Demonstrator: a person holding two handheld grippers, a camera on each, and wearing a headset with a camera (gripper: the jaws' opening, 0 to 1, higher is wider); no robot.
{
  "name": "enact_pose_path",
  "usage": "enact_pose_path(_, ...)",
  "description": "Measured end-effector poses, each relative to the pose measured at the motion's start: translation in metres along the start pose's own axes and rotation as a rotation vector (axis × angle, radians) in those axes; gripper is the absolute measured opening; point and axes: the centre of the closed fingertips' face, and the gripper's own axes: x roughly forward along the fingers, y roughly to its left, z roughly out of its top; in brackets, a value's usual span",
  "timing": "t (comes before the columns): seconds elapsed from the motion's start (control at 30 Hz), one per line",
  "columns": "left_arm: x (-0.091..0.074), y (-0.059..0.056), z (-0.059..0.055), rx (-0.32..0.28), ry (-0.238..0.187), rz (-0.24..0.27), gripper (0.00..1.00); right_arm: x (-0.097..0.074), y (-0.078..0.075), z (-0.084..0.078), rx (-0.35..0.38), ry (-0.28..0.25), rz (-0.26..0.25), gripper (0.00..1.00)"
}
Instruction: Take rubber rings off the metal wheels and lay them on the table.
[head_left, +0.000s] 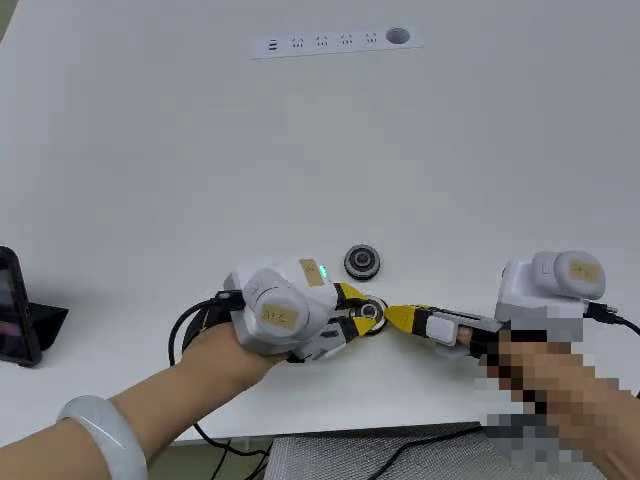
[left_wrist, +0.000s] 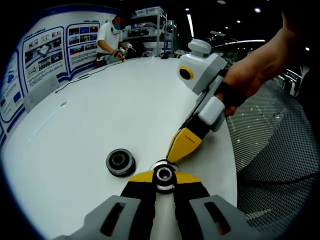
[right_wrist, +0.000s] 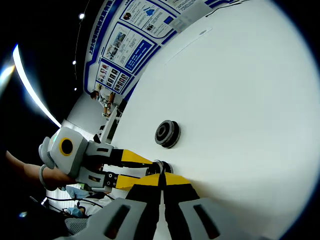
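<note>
Nearest the person, the left gripper (left_wrist: 164, 177) is clenched on a metal wheel (head_left: 370, 313) near the table's (head_left: 300, 150) front edge. The right gripper (right_wrist: 161, 179) meets it from the opposite side, jaws pressed together at the wheel's rim, though I cannot tell whether they have nipped rubber. A shallow bite could slip off, or a hard tug could drag the wheel from the left jaws and off the edge; just beyond lies the second wheel (head_left: 362, 262), its dark rubber ring (left_wrist: 109, 162) apparently on, then the power strip (head_left: 335, 41), with bare tabletop to receive rings.
</note>
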Motion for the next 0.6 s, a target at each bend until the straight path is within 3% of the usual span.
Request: enact_pose_path(0.6, -0.0013, -0.0009, 0.0012, -0.001, 0.001, 0.0, 0.13, -0.0002, 0.0038, -0.0002, 0.012, 0.01, -0.011, 0.02)
